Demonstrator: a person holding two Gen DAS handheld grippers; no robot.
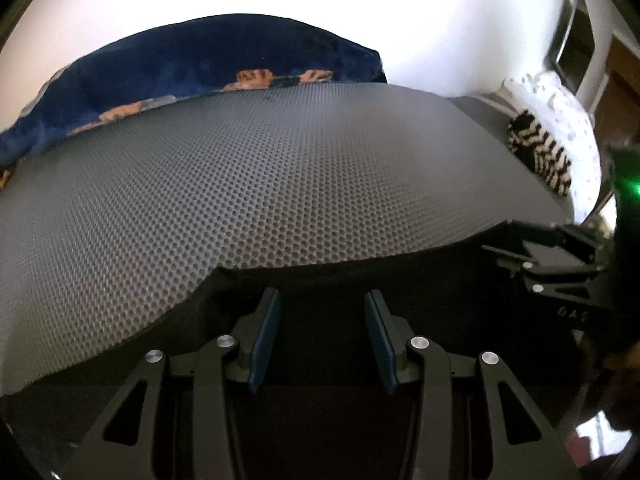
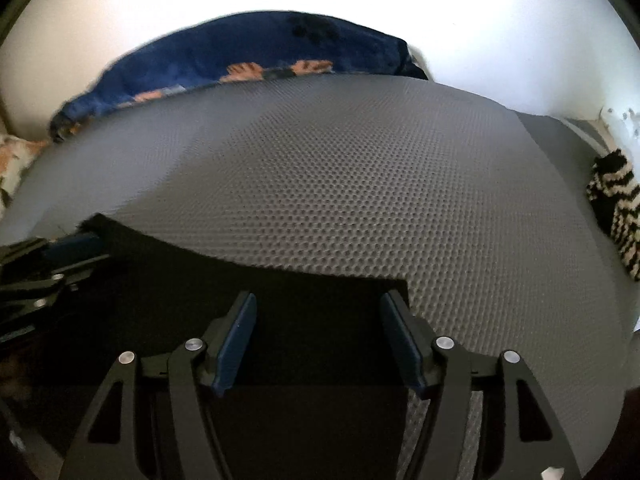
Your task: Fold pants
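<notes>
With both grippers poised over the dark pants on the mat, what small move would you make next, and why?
Probably lower both and close. The left gripper and right gripper stand open over the far edge of the pants, lying on the grey mat; neither grips cloth yet.

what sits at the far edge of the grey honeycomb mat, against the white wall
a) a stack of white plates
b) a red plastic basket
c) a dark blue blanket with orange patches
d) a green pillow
c: a dark blue blanket with orange patches lies bunched along the far edge of the grey honeycomb mat, below the white wall; no basket, plates or green pillow show.
</notes>
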